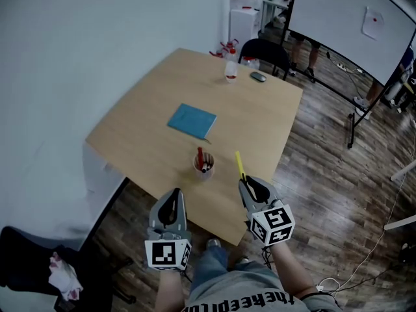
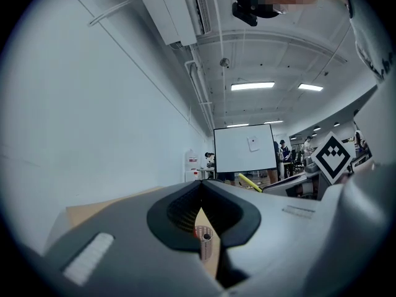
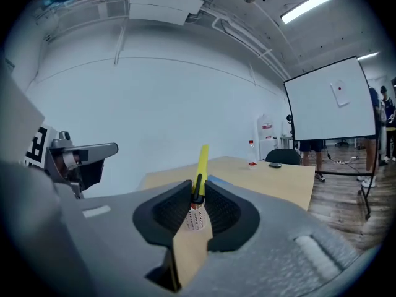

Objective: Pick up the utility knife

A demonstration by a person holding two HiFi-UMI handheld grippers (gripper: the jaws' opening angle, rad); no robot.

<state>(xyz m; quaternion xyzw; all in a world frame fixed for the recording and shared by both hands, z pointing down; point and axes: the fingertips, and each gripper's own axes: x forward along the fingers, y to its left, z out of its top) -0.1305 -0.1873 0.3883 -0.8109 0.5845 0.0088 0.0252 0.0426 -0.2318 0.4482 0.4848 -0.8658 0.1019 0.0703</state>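
The yellow utility knife (image 1: pixel 239 164) sticks up and away out of my right gripper (image 1: pixel 246 182), above the near edge of the wooden table (image 1: pixel 136 122). In the right gripper view the pads are shut on the black lower part of the knife (image 3: pixel 200 166), and the yellow end rises above the jaws. Behind it stands a white mesh pen cup (image 1: pixel 203 163) with red pens. My left gripper (image 1: pixel 173 197) hovers at the table's near edge, left of the cup, with its jaws together and nothing between them. The left gripper view also catches the knife (image 2: pixel 249 182) at the right.
A blue notebook (image 1: pixel 192 121) lies mid-table. At the far end stand a small bottle (image 1: pixel 231 67) and a dark mouse-like object (image 1: pixel 258 77), with a black chair (image 1: pixel 263 54) behind them. A whiteboard on a stand (image 1: pixel 351 25) is at the right, another black chair (image 1: pixel 39 265) near left.
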